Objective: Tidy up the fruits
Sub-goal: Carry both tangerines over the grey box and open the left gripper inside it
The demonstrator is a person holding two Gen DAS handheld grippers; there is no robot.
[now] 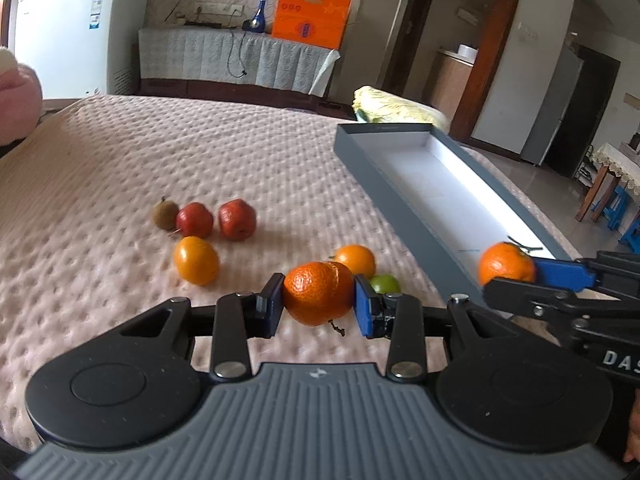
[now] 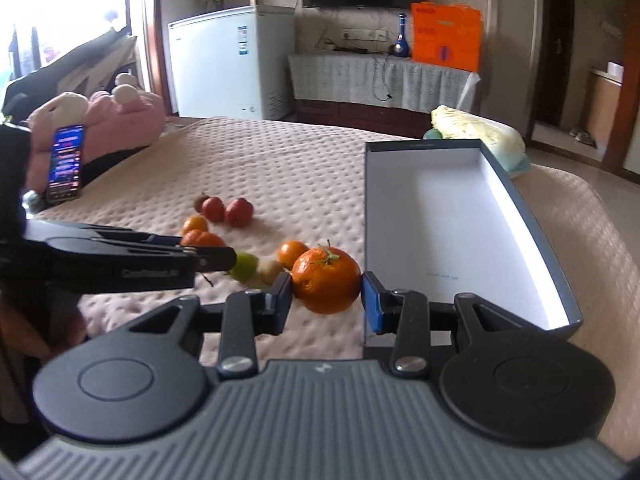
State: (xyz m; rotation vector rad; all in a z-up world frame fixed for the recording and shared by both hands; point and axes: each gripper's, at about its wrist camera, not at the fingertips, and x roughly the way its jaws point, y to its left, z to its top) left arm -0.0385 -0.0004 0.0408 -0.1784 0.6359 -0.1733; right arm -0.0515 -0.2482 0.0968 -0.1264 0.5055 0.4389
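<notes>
Nearest me in the left wrist view, my left claw [image 1: 318,302] is clamped on a mandarin [image 1: 318,294], blue pads pressed against its pebbled, slightly split peel, lifted clear of the bed [image 1: 100,152]. In the right wrist view, my right claw [image 2: 326,294] pinches a second mandarin [image 2: 326,280] at bottom centre, its green stem upward; I judge both are held off the cover so I can carry them into the box [image 2: 532,240], which lies just right of that claw.

Beyond the claws, the loose fruit rests on the quilted, dimpled pink cover in mid-frame: an orange [image 1: 355,260], a green fruit [image 1: 385,283], a smooth oval orange [image 1: 196,260], two red apples [image 1: 218,220] and a brownish rough one [image 1: 165,215], bunched close together.

The box is a long, shallow cardboard tray, grey outside, white inside, and empty. At its far end lies a pale leafy cabbage [image 2: 476,128]; a pink plush toy [image 2: 120,120] sits at the left.
</notes>
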